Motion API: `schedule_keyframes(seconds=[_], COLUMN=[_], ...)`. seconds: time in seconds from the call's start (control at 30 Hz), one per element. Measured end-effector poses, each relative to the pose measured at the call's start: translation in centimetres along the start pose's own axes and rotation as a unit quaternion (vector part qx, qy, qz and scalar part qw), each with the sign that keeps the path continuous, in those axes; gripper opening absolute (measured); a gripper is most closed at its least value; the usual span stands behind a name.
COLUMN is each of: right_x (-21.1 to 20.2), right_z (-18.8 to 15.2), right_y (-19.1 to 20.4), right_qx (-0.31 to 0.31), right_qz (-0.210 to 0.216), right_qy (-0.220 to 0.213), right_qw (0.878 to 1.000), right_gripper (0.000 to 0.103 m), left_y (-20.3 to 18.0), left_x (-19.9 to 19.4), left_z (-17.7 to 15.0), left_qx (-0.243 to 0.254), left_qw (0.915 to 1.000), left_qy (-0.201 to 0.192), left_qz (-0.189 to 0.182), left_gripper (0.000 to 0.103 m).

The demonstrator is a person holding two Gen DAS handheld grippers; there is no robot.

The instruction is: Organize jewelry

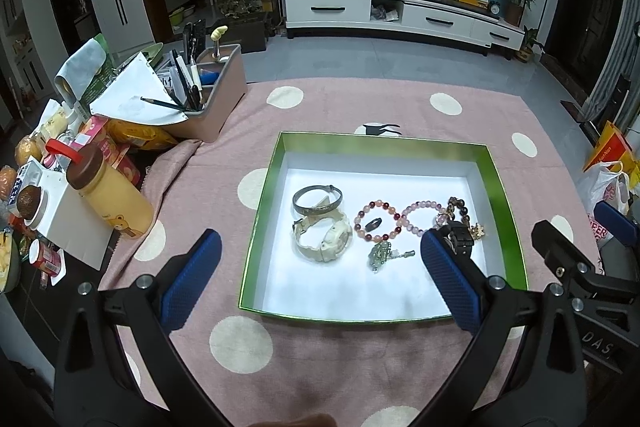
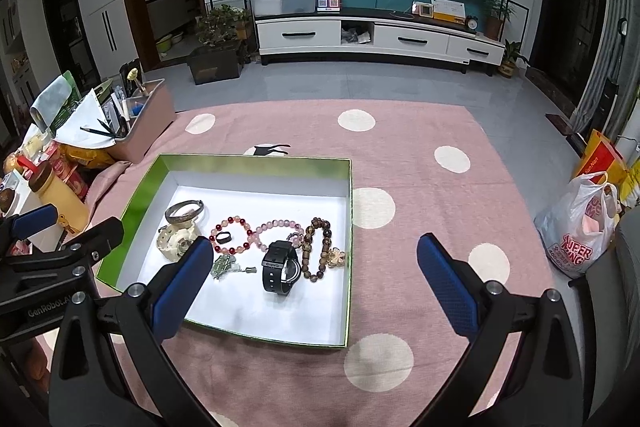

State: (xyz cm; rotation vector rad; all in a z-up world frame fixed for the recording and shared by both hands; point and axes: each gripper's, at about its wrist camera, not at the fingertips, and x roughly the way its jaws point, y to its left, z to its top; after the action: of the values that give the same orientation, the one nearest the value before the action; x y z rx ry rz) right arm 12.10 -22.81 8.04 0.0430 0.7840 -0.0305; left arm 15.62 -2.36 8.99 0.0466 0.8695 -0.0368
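Note:
A green-walled box point(image 1: 266, 183) point(image 2: 350, 227) with a white floor sits on the pink dotted cloth. Inside lie a silver bangle point(image 1: 317, 199) point(image 2: 185, 209), a cream watch point(image 1: 324, 241) point(image 2: 176, 237), a red-and-pink bead bracelet point(image 1: 378, 221) point(image 2: 233, 234), a small dark ring point(image 1: 373, 225) point(image 2: 224, 237), a pink bead bracelet point(image 1: 420, 217) point(image 2: 278, 233), a green pendant point(image 1: 382, 254) point(image 2: 224, 265), a black watch point(image 2: 280, 261) and a brown bead string with a gold charm point(image 2: 320, 247). My left gripper point(image 1: 320, 271) is open above the box's near edge. My right gripper point(image 2: 316, 277) is open over the box's right side.
A pink organizer point(image 1: 218, 83) with pens stands at the back left. Bottles, snacks and a yellow flask point(image 1: 110, 193) crowd the left edge. A white plastic bag point(image 2: 580, 227) and a yellow bag point(image 2: 600, 155) sit at the right.

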Motion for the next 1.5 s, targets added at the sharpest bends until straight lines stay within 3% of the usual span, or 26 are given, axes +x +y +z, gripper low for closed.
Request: schedule_keyframes(seconds=[1.5], right_x=[0.5], right_z=[-0.2], right_y=[-0.6], right_qx=[-0.004], right_qz=[-0.015], right_qy=[0.005], right_qw=[1.0], right_gripper=[0.102], left_y=[0.3], left_x=[1.4], left_z=[0.1], left_qx=[0.0], left_qw=[0.9998], left_qy=[0.014], left_qz=[0.017], left_gripper=[0.101])
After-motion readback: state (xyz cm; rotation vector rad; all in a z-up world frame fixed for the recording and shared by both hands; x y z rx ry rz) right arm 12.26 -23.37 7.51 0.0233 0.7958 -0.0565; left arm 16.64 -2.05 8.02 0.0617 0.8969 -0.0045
